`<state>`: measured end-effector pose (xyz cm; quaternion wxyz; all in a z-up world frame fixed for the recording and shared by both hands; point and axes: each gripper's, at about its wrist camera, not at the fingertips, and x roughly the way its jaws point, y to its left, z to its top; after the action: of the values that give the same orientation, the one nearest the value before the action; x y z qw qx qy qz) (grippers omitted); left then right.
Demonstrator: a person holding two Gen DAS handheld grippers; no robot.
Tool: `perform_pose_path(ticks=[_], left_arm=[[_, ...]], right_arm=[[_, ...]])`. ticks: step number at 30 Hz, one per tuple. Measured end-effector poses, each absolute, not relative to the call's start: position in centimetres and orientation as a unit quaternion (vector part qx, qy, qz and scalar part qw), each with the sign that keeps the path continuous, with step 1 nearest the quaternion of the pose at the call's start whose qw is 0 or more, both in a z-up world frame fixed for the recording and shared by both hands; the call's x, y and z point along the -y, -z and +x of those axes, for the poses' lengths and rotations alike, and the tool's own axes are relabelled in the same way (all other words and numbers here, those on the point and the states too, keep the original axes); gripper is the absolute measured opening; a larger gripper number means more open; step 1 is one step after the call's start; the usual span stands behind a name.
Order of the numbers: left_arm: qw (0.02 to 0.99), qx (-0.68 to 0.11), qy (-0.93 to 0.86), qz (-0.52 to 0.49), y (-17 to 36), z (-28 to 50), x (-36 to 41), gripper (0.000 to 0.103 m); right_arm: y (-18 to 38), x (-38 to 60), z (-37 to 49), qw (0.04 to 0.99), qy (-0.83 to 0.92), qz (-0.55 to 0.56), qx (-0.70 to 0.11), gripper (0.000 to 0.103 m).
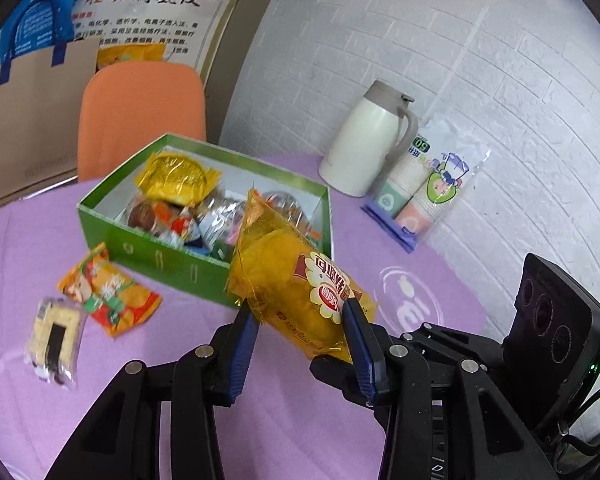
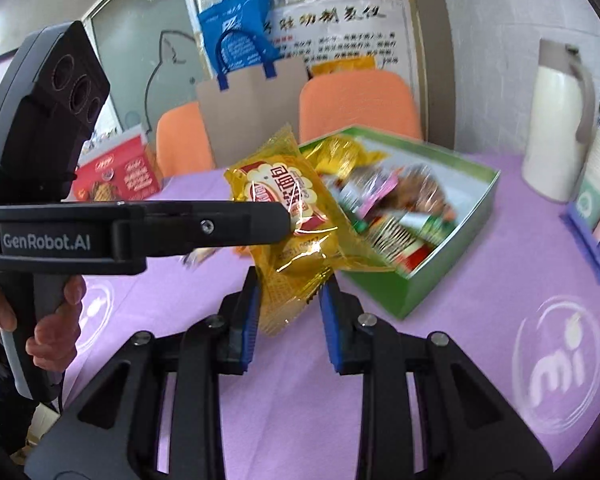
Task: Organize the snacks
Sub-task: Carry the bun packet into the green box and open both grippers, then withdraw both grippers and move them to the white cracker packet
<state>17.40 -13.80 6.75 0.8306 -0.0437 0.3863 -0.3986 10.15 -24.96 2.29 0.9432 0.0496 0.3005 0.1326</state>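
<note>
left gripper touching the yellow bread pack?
Touching. The left wrist view shows the left gripper with both blue pads pressed against the sides of the yellow bread pack, which is held up off the purple tablecloth.

2 packets [image 1: 108,290] lie left of box [image 1: 156,256].

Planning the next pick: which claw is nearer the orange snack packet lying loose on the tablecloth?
Left. The left claw, gripping the yellow packet, has the orange packet just off to its left; the right claw sits farther right.
</note>
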Motion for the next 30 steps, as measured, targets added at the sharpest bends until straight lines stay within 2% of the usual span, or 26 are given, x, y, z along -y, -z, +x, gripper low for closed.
perform_pose_path(ticks=[9, 18, 20, 21, 22, 23, 25, 28, 30], left_arm=[[0.831, -0.366, 0.417, -0.043, -10.0, 22.5, 21.0, 0.044], [0.835, -0.383, 0.393, -0.048, -8.1, 28.5, 23.2, 0.044], [0.835, -0.391, 0.383, -0.056, -7.3, 29.6, 23.1, 0.044], [0.837, -0.395, 0.373, -0.061, -6.7, 30.2, 22.8, 0.047], [0.840, -0.397, 0.365, -0.066, -6.2, 30.5, 22.5, 0.055], [0.842, -0.399, 0.356, -0.070, -5.8, 30.7, 22.2, 0.073], [0.853, -0.395, 0.329, -0.088, -5.1, 30.9, 20.9, 0.090], [0.854, -0.399, 0.316, -0.105, -4.5, 31.0, 19.6, 0.091], [0.855, -0.405, 0.307, -0.101, -4.4, 30.8, 19.1, 0.091]], right_arm=[[-4.6, 30.5, 15.7, 0.957, -0.093, 0.066, -0.266, 0.030], [-3.0, 33.3, 21.3, 0.951, -0.105, 0.084, -0.278, 0.031], [-2.4, 33.5, 22.7, 0.948, -0.110, 0.087, -0.287, 0.033], [-2.2, 33.5, 23.2, 0.947, -0.109, 0.080, -0.291, 0.038], [-1.9, 33.4, 23.5, 0.947, -0.100, 0.068, -0.297, 0.056], [-1.6, 33.4, 23.6, 0.949, -0.087, 0.059, -0.297, 0.072], [-1.5, 33.6, 23.5, 0.953, -0.072, 0.050, -0.290, 0.075], [-1.1, 34.2, 23.0, 0.951, -0.066, 0.064, -0.294, 0.082], [-1.1, 34.5, 22.5, 0.949, -0.061, 0.073, -0.300, 0.083]])
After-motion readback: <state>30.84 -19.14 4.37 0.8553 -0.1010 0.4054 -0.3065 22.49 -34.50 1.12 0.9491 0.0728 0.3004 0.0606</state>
